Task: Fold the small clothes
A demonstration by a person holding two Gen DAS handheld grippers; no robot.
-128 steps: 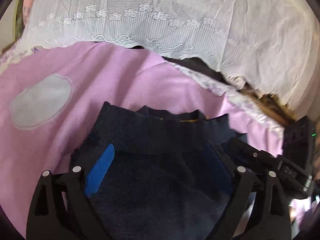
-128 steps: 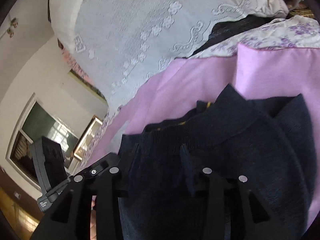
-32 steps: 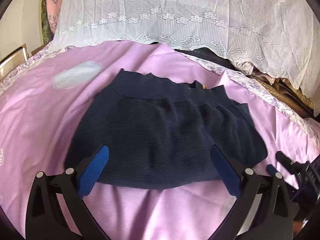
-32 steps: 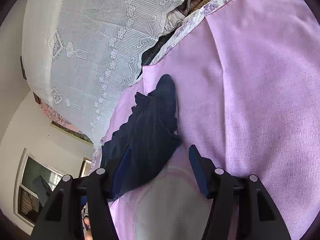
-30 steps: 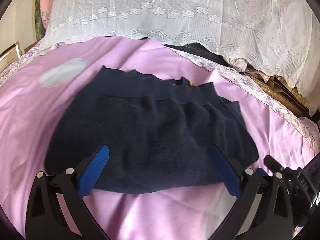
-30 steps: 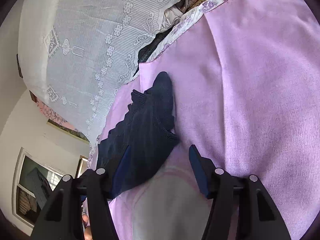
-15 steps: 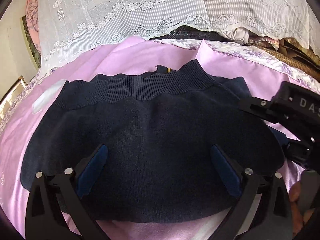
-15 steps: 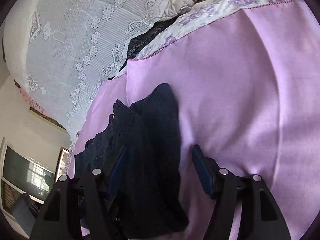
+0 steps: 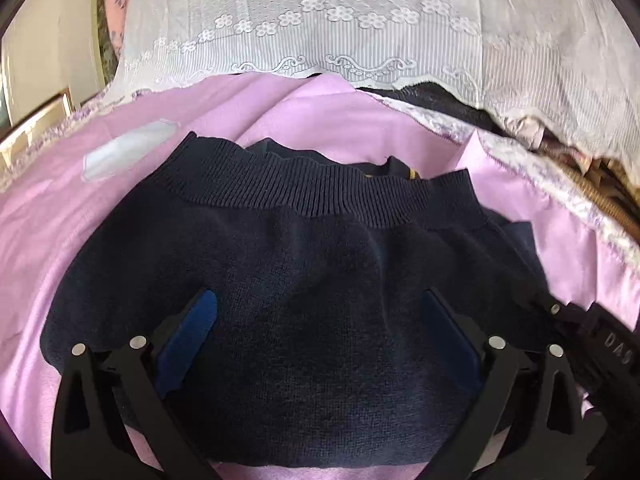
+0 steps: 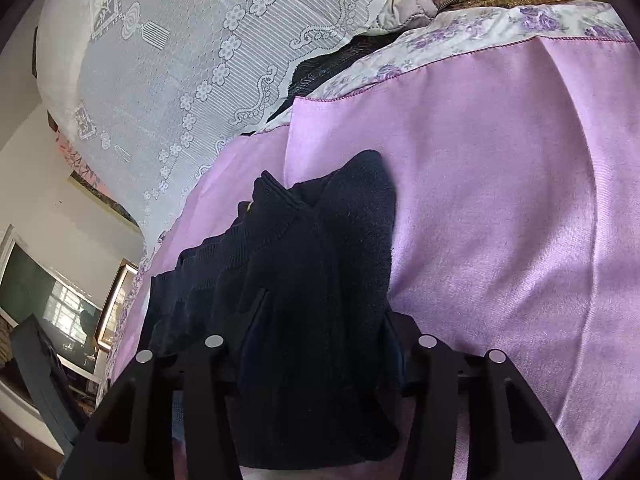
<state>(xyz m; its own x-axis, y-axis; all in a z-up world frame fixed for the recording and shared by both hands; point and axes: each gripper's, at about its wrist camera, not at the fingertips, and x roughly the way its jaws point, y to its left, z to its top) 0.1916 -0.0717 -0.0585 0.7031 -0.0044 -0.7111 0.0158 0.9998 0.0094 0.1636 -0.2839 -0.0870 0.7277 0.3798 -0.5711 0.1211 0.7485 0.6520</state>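
Observation:
A small navy knit garment [image 9: 312, 272] with a ribbed waistband lies folded on the pink bedsheet [image 9: 48, 216]. My left gripper [image 9: 320, 328] is open and hovers low over the garment's near half, its blue-padded fingers [image 9: 188, 332] spread wide over the knit. In the right wrist view the same garment [image 10: 320, 280] lies between the fingers of my right gripper [image 10: 320, 344], which stands open around its right edge, low on the sheet. The right gripper's body shows at the right edge of the left wrist view [image 9: 592, 344].
A white lace cover [image 9: 360, 20] drapes over bedding at the back. A pale oval patch [image 9: 124, 148] sits on the sheet left of the garment. A floral sheet border [image 10: 480, 36] runs along the far edge. A window and framed furniture [image 10: 60, 312] stand to the left.
Both grippers let go of the garment, pulled back from it, then came close again. The left one now hovers over its near half; the right one has slid around its right edge.

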